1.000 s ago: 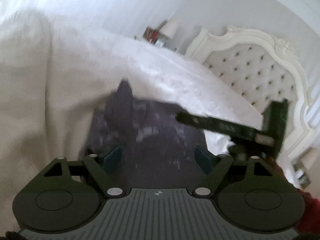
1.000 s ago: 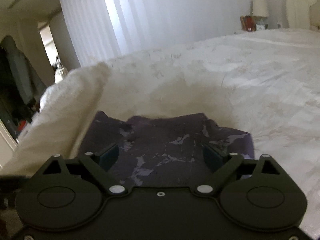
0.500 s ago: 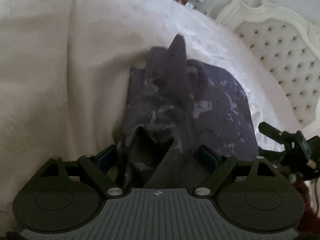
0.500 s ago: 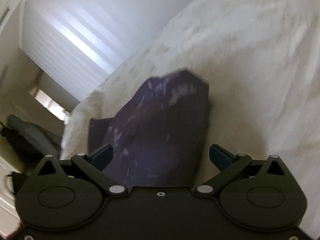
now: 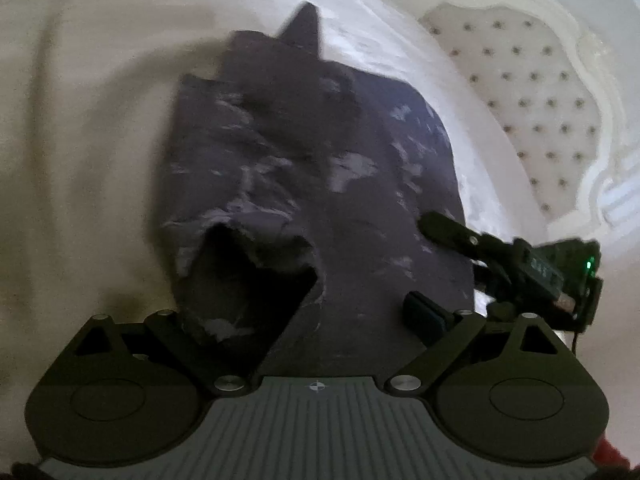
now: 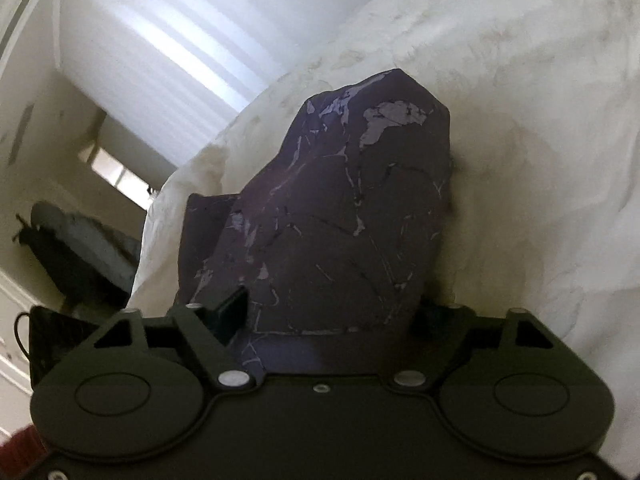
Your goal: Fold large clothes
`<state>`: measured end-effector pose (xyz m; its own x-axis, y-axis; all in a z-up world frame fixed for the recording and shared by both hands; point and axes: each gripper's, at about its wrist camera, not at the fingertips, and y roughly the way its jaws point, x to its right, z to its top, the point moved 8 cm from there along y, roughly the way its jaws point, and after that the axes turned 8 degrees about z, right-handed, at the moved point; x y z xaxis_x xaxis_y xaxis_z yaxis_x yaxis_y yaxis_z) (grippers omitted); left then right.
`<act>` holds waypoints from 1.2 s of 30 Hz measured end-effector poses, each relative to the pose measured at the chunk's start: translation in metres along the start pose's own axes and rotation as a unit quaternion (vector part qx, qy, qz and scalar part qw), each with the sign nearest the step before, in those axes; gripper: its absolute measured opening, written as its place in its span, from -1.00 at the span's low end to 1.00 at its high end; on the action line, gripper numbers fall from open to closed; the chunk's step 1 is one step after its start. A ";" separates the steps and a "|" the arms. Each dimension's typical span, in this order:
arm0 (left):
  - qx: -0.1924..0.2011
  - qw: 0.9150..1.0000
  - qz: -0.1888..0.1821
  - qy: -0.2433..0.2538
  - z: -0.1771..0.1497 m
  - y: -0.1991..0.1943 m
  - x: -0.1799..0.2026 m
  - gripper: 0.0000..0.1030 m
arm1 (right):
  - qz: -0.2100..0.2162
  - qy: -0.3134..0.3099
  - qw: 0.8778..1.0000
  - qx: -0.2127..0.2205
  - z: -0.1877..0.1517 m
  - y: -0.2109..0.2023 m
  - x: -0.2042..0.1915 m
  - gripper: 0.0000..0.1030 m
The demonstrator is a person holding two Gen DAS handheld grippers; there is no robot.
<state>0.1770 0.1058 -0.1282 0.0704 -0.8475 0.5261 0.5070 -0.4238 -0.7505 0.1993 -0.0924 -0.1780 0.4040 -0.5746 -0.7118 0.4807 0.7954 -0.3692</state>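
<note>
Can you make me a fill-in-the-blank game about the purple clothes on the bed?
1. The dark purple garment lies on a white ____.
2. The tufted headboard shows in the ____ wrist view.
3. The window curtain shows in the ____ wrist view.
4. The right gripper has a small ____ light on it.

Missing words: bed; left; right; green

A dark purple garment [image 5: 304, 168] with pale marbled streaks lies bunched on the white bedspread [image 5: 80, 128], one corner poking up, a fold gaping open.
</note>
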 end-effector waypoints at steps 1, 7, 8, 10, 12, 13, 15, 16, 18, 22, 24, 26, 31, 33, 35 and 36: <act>-0.002 1.000 -0.009 -0.002 -0.001 0.003 0.007 0.84 | -0.004 -0.010 1.000 -0.002 0.002 -0.005 -0.002 0.52; -0.014 0.999 -0.048 0.017 0.005 0.042 0.062 0.85 | -0.048 -0.047 0.998 0.008 0.030 -0.047 0.008 0.51; -0.015 0.998 -0.056 0.020 0.008 0.051 0.074 0.85 | -0.059 -0.051 0.997 0.011 0.037 -0.058 0.014 0.51; -0.017 0.997 -0.072 0.029 0.015 0.072 0.100 0.84 | -0.083 -0.057 0.995 0.018 0.050 -0.081 0.028 0.51; -0.020 0.995 -0.087 0.041 0.024 0.093 0.127 0.84 | -0.108 -0.061 0.992 0.029 0.064 -0.104 0.042 0.51; -0.020 0.994 -0.094 0.047 0.029 0.103 0.140 0.84 | -0.121 -0.062 0.990 0.036 0.071 -0.117 0.050 0.51; -0.021 0.992 -0.106 0.062 0.039 0.124 0.167 0.84 | -0.149 -0.061 0.986 0.052 0.086 -0.144 0.068 0.51; -0.024 0.991 -0.111 0.069 0.044 0.132 0.177 0.84 | -0.160 -0.060 0.983 0.059 0.093 -0.154 0.076 0.51; -0.026 0.989 -0.115 0.084 0.052 0.148 0.199 0.84 | -0.183 -0.058 0.979 0.074 0.108 -0.173 0.091 0.51; -0.028 0.986 -0.116 0.115 0.052 0.166 0.217 0.81 | -0.206 -0.050 0.972 0.102 0.125 -0.198 0.115 0.54; -0.033 0.987 -0.093 0.128 0.044 0.175 0.208 0.79 | -0.220 -0.035 0.969 0.102 0.123 -0.198 0.132 0.59; -0.032 0.987 -0.073 0.138 0.032 0.181 0.190 0.79 | -0.251 -0.018 0.964 0.080 0.109 -0.189 0.150 0.68; -0.014 0.988 -0.078 0.135 0.021 0.166 0.170 0.79 | -0.243 0.071 0.962 0.104 0.083 -0.179 0.181 0.95; -0.011 0.988 -0.069 0.140 0.021 0.158 0.168 0.79 | -0.255 0.059 0.960 0.103 0.083 -0.178 0.176 0.96; 0.008 0.986 -0.055 0.157 0.023 0.144 0.170 0.77 | -0.269 0.045 0.957 0.102 0.085 -0.180 0.167 0.97; 0.025 0.984 -0.046 0.171 0.025 0.137 0.173 0.75 | -0.276 0.035 0.955 0.105 0.086 -0.181 0.160 0.97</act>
<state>0.2798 -0.0905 -0.1301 -0.2665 -0.8683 0.4183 0.5406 -0.4940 -0.6810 0.2443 -0.3448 -0.1735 -0.0066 -0.8749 -0.4842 0.7531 0.3142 -0.5780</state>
